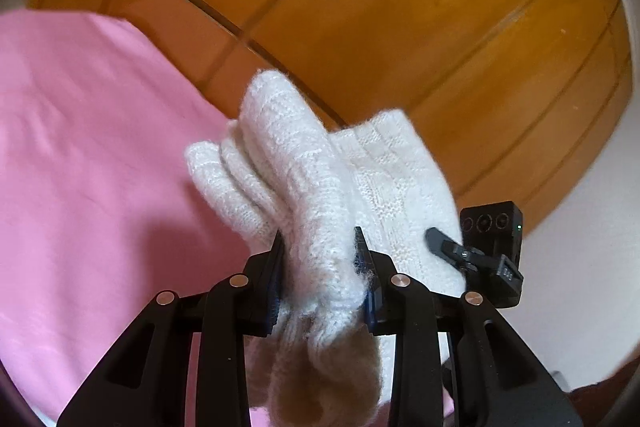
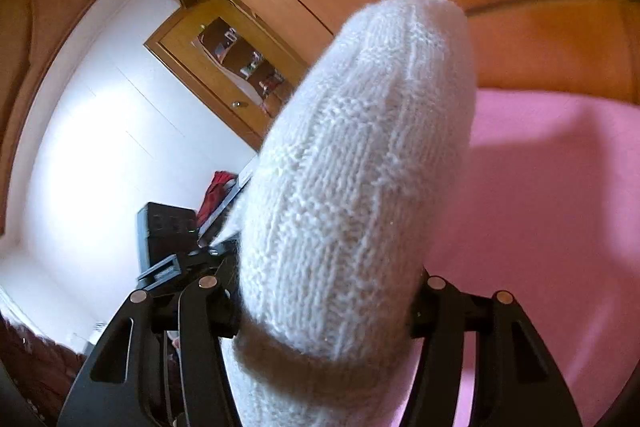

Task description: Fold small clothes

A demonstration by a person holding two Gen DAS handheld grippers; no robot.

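A white knitted glove (image 1: 304,155) is held up above the pink cloth (image 1: 80,147). My left gripper (image 1: 320,267) is shut on its cuff end, with both pads pressed into the wool. Its knitted fingers point away and to the left. At the right of the left wrist view, a black fingertip of my right gripper (image 1: 434,239) presses on the glove's far side. In the right wrist view the glove (image 2: 360,147) fills the middle and hides the pads of my right gripper (image 2: 328,287), which is shut on it. The pink cloth (image 2: 540,207) lies below and to the right.
Wooden wardrobe doors (image 1: 400,27) stand beyond the pink cloth's edge. The right wrist view shows a white wall (image 2: 100,147), a wooden cabinet (image 2: 224,67) with a mirrored panel, a red item (image 2: 216,191), and the left gripper's black box (image 2: 164,231).
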